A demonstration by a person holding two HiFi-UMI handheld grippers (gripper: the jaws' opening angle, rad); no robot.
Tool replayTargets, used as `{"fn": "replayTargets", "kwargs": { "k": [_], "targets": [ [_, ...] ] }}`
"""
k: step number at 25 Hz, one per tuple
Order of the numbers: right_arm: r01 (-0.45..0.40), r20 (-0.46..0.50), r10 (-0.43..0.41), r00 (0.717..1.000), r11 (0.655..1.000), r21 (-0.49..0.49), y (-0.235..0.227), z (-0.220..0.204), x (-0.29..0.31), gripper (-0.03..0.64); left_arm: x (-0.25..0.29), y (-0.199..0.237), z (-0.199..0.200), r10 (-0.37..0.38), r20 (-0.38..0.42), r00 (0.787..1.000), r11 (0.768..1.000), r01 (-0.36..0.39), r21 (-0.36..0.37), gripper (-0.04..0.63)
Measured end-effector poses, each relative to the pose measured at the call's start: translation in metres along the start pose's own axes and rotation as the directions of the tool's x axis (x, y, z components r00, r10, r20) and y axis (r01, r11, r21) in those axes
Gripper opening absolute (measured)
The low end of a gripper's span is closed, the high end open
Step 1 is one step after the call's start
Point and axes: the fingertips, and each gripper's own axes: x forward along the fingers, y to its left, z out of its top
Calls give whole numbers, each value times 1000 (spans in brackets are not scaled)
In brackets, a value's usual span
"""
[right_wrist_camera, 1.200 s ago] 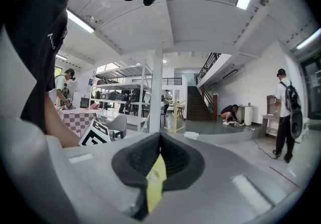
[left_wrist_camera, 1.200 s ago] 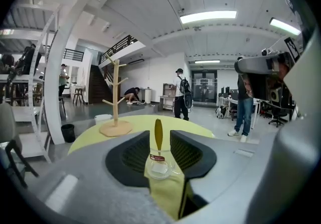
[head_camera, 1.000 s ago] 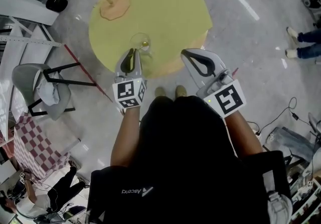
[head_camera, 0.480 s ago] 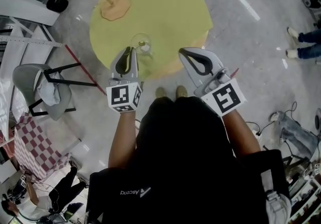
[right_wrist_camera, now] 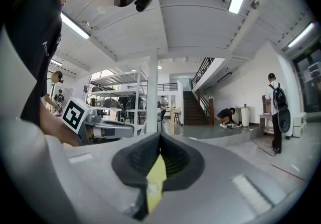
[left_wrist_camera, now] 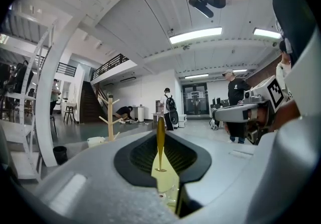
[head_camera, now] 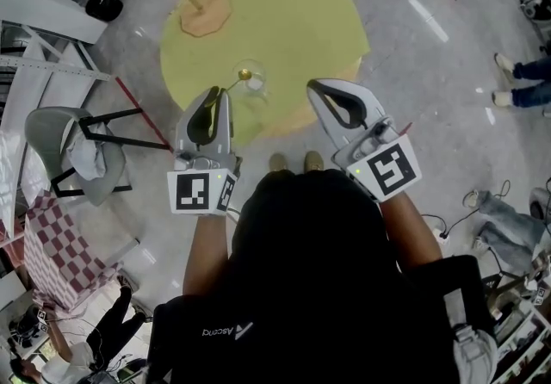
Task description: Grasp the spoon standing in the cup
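On the round yellow table (head_camera: 284, 12) stands a clear glass cup (head_camera: 253, 83), near the edge closest to me. My left gripper (head_camera: 222, 91) is shut on the handle of a gold spoon (head_camera: 241, 77). The spoon slants from the jaw tips to its far end over the cup's rim. In the left gripper view the spoon (left_wrist_camera: 160, 142) runs down from the closed tips, with the cup (left_wrist_camera: 168, 194) below it. My right gripper (head_camera: 315, 86) hangs to the right of the cup, shut and empty. In the right gripper view only the table's yellow shows through the slit.
A wooden peg stand (head_camera: 203, 12) sits at the table's far left edge. A grey chair (head_camera: 73, 145) and a checked cloth (head_camera: 56, 244) lie to my left. A black bucket (head_camera: 103, 3) stands on the floor. Cables lie on the floor at the right, and people stand around the hall.
My left gripper has drawn back toward me and to the left with the spoon. The spoon now leans out over the cup's rim. The right gripper has barely moved.
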Motion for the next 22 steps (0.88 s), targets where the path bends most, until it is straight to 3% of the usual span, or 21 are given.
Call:
{"fn": "replayTargets", "kwargs": {
  "k": [9, 22],
  "targets": [
    [1, 26, -1, 1000, 1000, -4, 11, 8, 0, 3, -11, -3, 25, -12, 51, 999, 1000, 12, 10, 44],
    [-2, 25, 2, 1000, 1000, -23, 13, 12, -1, 3, -12, -5, 29, -14, 65, 998, 1000, 14, 4, 44]
  ]
}}
